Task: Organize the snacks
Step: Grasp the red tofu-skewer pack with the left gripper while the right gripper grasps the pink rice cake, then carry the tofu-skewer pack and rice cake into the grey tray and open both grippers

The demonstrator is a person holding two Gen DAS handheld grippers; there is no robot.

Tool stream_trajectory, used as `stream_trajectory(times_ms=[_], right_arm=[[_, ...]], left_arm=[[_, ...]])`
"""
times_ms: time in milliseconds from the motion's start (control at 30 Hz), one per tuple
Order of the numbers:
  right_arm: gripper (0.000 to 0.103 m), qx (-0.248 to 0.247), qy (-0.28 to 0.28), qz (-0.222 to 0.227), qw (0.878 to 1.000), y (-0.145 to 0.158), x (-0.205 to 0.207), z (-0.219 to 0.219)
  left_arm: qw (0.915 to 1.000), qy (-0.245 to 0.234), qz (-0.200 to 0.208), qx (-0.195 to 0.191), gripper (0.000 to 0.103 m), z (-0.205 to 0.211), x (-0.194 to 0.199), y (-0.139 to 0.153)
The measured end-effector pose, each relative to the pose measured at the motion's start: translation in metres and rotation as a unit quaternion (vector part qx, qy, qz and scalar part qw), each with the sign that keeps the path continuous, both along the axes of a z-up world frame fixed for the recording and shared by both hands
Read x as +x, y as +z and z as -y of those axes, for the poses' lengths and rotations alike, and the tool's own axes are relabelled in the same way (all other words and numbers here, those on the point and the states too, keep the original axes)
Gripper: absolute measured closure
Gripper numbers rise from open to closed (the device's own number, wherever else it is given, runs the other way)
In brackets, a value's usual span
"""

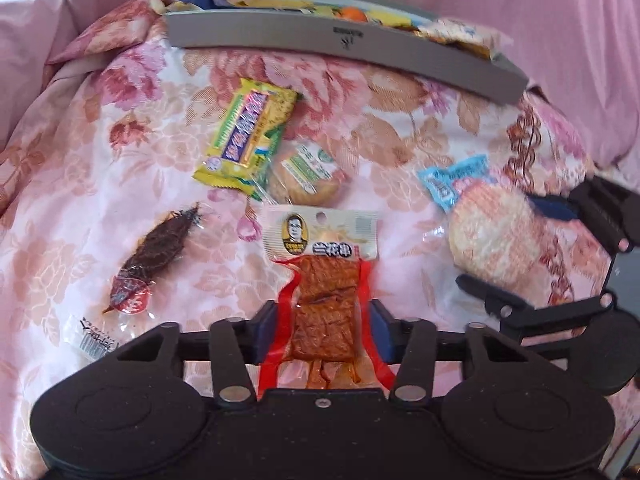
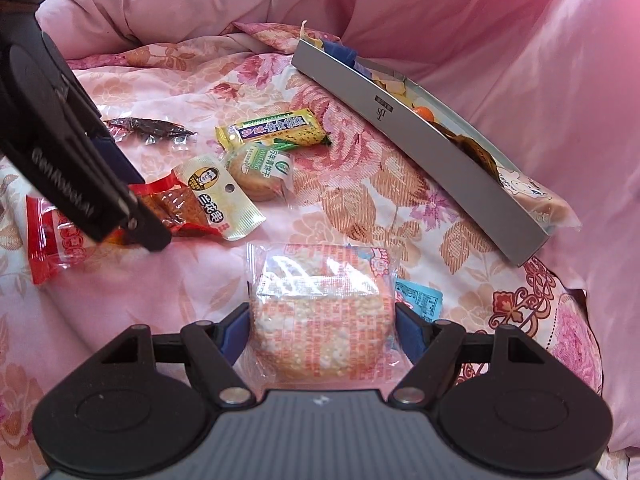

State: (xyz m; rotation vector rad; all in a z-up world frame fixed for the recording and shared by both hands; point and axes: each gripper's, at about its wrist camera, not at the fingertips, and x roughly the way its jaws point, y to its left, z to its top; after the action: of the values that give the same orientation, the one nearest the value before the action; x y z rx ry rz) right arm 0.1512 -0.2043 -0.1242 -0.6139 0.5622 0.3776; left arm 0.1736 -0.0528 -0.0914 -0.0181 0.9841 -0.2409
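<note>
Tofu packet [image 1: 322, 280]: lies flat on the flowered bedspread [image 1: 100, 184], its red-edged lower half between the pads of the left gripper [image 1: 322, 320].
Left jaws: narrow, closed on the tofu packet's sides; in the right wrist view the finger [image 2: 120, 196] comes down onto the packet [image 2: 200, 204].
Rice cracker pack [image 2: 320, 320]: round, in clear printed wrap, on the bedspread between the pads of the right gripper [image 2: 322, 332].
Right jaws: wide, both blue pads against the pack's sides, holding it.
Loose snacks: a yellow bar [image 1: 248, 136], a round biscuit [image 1: 306, 180] touching its lower end, a dark brown wrapped stick [image 1: 156, 248] to the left, a red packet [image 2: 44, 236] under the left gripper.
Tray [image 1: 340, 38]: grey, shallow, at the far side of the bedspread, already holding assorted wrapped snacks.
Surroundings: pink bedding [image 2: 500, 40] piled behind the tray.
</note>
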Motion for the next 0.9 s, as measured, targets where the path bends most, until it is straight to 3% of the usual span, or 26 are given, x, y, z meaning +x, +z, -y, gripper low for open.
stream_trajectory(times_ms=[533,900], right_arm=[[0.025,0.006,0.004,0.018,1.000,0.004,-0.004,0.000],[0.025,0.033,-0.004,0.072,0.997,0.018,-0.008,0.004]], left_arm=[[0.9979,0.036,0.020,-0.050,0.060,-0.011,-0.011,0.010],[0.9875,0.075,0.095,-0.100,0.060,-0.018,-0.009,0.038]])
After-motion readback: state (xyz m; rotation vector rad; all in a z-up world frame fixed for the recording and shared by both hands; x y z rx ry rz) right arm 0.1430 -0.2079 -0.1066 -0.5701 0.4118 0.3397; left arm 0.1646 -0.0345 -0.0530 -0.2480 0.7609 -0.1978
